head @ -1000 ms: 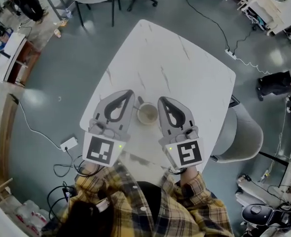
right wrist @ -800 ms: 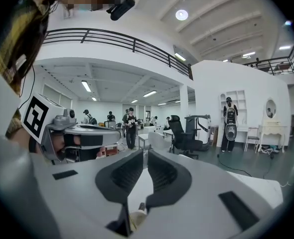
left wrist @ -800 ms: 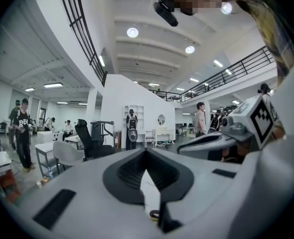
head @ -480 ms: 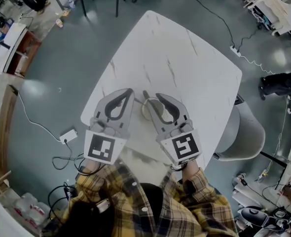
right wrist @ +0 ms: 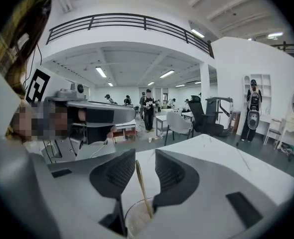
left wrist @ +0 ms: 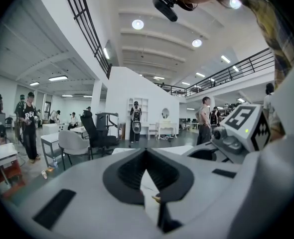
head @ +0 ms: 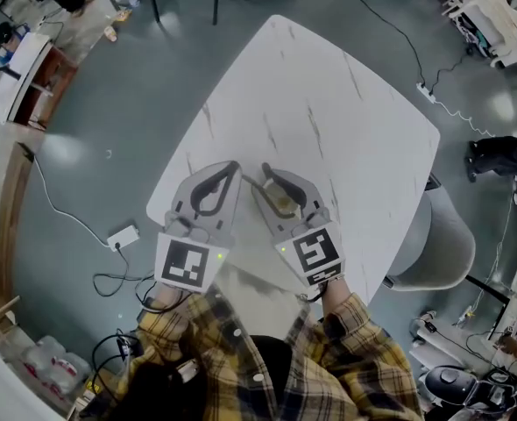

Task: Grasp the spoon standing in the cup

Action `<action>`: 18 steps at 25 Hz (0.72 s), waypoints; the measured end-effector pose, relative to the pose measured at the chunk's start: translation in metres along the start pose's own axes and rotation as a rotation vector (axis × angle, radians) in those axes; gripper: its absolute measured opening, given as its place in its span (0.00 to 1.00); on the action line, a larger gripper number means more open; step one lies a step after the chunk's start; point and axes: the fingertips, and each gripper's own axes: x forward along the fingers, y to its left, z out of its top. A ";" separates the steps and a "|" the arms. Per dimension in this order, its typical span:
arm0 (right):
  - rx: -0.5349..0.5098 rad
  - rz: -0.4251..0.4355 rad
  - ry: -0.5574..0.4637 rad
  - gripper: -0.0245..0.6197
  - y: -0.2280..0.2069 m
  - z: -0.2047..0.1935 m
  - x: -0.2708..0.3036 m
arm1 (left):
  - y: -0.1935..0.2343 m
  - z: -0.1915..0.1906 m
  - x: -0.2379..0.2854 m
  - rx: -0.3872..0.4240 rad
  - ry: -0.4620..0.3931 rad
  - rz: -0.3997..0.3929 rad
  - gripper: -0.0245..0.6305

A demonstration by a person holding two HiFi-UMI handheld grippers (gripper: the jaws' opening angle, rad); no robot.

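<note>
A pale cup stands on the white marble table with a thin golden spoon upright in it. My right gripper reaches over the cup from the near side. Its jaws have just been opening, and the spoon handle rises between them, near the left pad, without being pressed. In the head view the right gripper covers most of the cup. My left gripper hovers just left of the cup, tips together and nothing in them; the left gripper view shows the same.
The cup sits near the table's front edge, close to the person's plaid-sleeved arms. A grey chair stands at the table's right side. A power strip and cables lie on the floor at left. Other people stand far off in the hall.
The right gripper has slid left from beside the cup to over it, and its jaws have spread apart around the spoon. The left gripper has shifted only slightly.
</note>
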 end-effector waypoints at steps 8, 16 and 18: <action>-0.018 0.037 0.074 0.25 0.007 -0.029 0.025 | 0.010 -0.022 0.002 -0.026 0.031 0.021 0.07; -0.055 0.031 0.131 0.25 0.010 -0.045 0.035 | 0.016 -0.039 -0.004 -0.042 0.068 0.025 0.07; -0.062 0.027 0.142 0.25 0.010 -0.049 0.037 | 0.016 -0.043 -0.004 -0.049 0.073 0.025 0.07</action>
